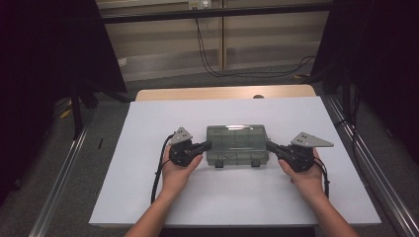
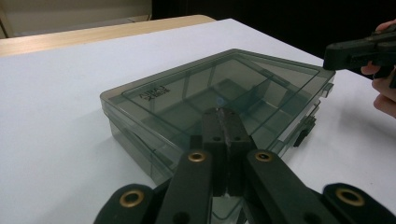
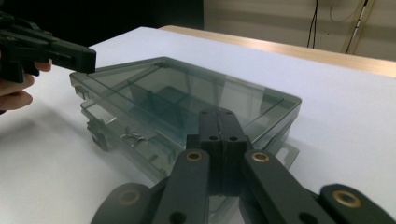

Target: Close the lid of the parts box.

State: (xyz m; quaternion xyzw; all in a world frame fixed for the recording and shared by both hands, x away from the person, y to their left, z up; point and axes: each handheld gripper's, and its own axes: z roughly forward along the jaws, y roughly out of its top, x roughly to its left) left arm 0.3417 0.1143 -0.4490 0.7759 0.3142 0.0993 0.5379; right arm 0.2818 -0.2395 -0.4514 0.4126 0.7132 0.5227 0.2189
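Mid-tabletop (image 1: 148, 197), nearer the front edge than the back: one smoky clear box (image 1: 237, 144), lid down, dividers visible inside, two dark latches on the front wall. Left claw (image 1: 207, 144) at the box's left end, right claw (image 1: 269, 144) at its right end, both fully closed, nothing gripped between the jaws; tips at or just over the lid's ends, contact not clear from any view. Likely risks: closed tips sliding off the slick lid; uneven pressure from the two ends skidding or twisting the light box across the smooth white sheet; too much downward force at one end tipping the other end up; latches staying shut if tips miss them. Count: one box, two latches, two claws, two hands, one tabletop.
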